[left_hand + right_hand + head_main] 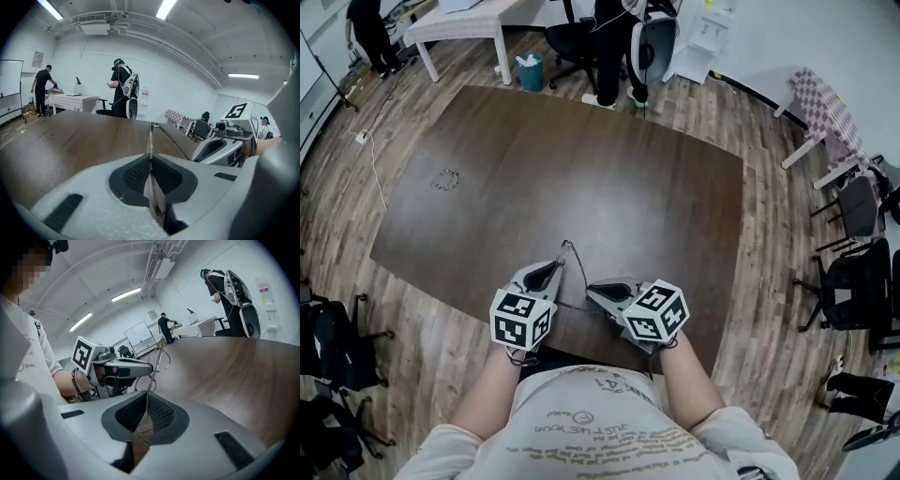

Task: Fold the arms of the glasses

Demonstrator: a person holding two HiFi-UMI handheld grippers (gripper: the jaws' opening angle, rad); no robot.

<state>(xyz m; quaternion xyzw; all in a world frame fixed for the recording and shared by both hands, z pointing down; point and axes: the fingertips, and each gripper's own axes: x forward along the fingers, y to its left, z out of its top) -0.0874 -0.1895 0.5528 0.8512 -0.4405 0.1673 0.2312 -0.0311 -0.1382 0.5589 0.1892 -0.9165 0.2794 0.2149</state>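
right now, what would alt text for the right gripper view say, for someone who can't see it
The right tongs are shut on a thin wire arm of the glasses, over a dark wooden table. The left tongs meet the same glasses from the left. Two people stand by white desks far behind.

I am holding both tools side by side over the near edge of the table (581,169), with the left tool (557,266) just left of the right tool (592,289). The glasses (568,249) are sitting between the two, caught in each tool's jaws and reaching out ahead of the tips. A small object (444,179) is lying on the table well ahead and left of the left tool. Past the table's far edge, ahead of both tools, a person (614,37) is standing just right of a bin (530,71). Chairs (853,281) are standing on the floor well off to the right tool's right.
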